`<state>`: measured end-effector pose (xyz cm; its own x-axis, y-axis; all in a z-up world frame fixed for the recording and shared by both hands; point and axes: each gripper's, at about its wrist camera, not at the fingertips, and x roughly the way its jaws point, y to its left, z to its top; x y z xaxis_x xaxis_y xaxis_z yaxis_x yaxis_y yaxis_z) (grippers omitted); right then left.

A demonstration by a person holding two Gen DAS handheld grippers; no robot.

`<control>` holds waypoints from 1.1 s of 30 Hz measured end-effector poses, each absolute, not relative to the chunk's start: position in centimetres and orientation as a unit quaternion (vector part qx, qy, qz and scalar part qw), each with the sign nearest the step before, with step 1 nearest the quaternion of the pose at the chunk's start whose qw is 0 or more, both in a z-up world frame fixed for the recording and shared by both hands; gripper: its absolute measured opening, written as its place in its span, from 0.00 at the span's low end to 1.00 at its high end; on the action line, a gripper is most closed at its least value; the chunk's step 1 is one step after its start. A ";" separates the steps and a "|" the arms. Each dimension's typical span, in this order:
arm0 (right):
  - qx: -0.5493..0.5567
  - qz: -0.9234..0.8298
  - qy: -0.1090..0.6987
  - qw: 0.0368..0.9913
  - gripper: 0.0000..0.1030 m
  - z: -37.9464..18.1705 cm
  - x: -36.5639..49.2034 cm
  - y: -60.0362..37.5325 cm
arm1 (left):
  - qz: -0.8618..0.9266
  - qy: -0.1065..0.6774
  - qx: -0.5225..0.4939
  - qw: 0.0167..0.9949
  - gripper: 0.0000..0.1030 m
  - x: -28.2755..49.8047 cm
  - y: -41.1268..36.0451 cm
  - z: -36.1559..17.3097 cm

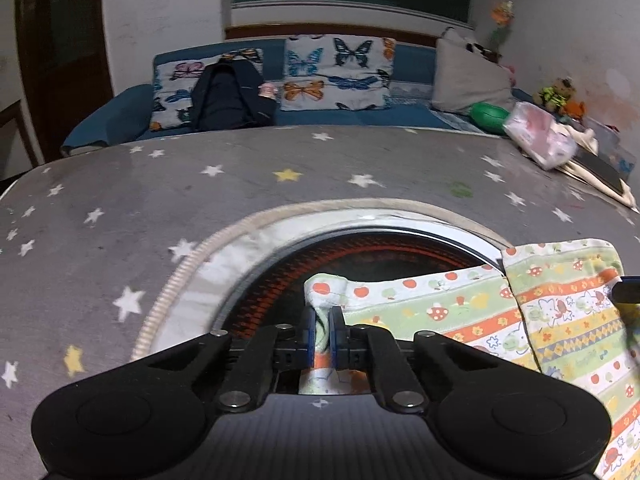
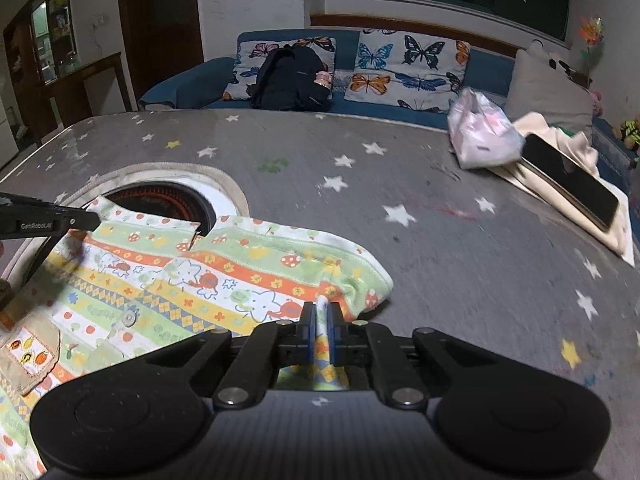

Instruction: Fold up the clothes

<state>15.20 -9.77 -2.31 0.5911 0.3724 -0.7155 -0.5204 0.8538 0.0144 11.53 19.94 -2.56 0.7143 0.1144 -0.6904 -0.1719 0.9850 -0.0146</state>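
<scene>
Patterned child's garment (image 2: 168, 280) lies spread on the grey star-print table cover (image 2: 440, 216), its far edge overlapping the round heater opening (image 2: 168, 198). Left gripper (image 1: 322, 322) low and level, jaws closed narrow on a bunched fold at the garment's left edge. Right gripper (image 2: 322, 316) likewise pinches a fold at the right edge. Well apart, far right: pink plastic bag (image 2: 480, 136), dark phone (image 2: 572, 184) resting on cream cloth (image 2: 600, 224). Blue sofa (image 2: 192, 84) beyond, butterfly cushions (image 2: 408, 68), black backpack (image 2: 292, 78).
</scene>
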 end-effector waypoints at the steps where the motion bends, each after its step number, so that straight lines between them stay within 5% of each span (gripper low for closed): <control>1: -0.099 0.252 0.374 0.887 0.05 -2.3 15.6 -9.3 | 0.084 0.369 -0.039 0.925 0.06 11.7 20.4 -2.5; 9: -0.108 0.259 0.365 0.888 0.05 -2.9 19.1 -5.3 | 0.136 0.357 -0.029 0.924 0.05 14.3 24.3 -1.4; 14: -0.116 0.260 0.358 0.889 0.18 -2.8 20.5 -3.7 | 0.140 0.367 -0.023 0.919 0.05 15.1 25.2 -1.8; 18: -0.125 0.279 0.353 0.884 0.25 -1.6 18.6 -4.2 | 0.134 0.370 -0.039 0.919 0.13 14.0 25.5 -1.4; 24: -0.150 0.342 0.357 0.856 0.45 -0.4 13.3 -4.8 | 0.124 0.343 -0.059 0.929 0.43 9.6 26.0 1.2; 33: -0.160 0.394 0.366 0.828 0.57 -1.0 5.2 -6.0 | 0.069 0.331 -0.021 0.941 0.52 -1.1 23.8 2.5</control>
<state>5.21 -5.98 -1.02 0.4220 0.5354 -0.7316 -0.7697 0.6380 0.0229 -1.13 23.78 2.48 0.7718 0.1155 -0.6253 -0.1429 0.9897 0.0065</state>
